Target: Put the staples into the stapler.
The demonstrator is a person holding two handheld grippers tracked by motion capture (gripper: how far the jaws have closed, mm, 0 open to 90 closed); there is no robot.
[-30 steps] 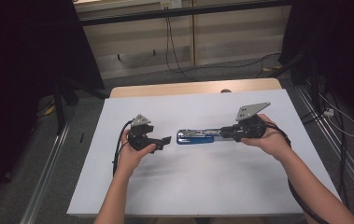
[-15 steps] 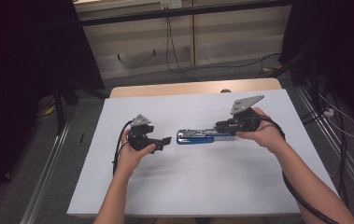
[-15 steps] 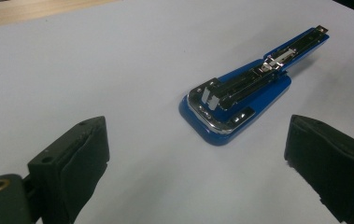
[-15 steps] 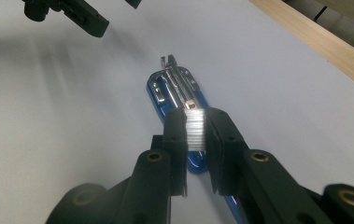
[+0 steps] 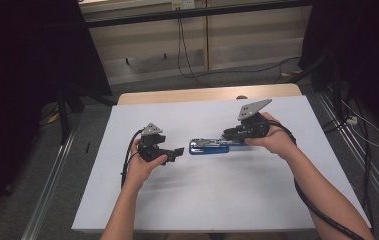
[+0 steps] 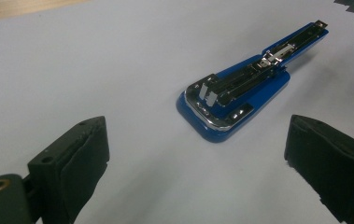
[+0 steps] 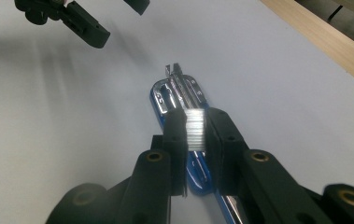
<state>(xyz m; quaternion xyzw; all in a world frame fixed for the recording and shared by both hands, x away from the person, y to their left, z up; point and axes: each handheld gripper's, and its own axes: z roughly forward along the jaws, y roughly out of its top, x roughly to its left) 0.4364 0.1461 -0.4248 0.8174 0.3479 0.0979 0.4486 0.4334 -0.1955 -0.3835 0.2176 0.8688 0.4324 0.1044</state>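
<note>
Stapler [image 5: 212,146], blue, opened out flat on the white surface [image 5: 217,200], between my two tools. My right tool [image 7: 195,126] is clenched on a strip of staples [image 7: 195,129], held just above the stapler's open channel. My left tool [image 6: 198,163] is released, jaws wide, near the stapler's rounded end.
</note>
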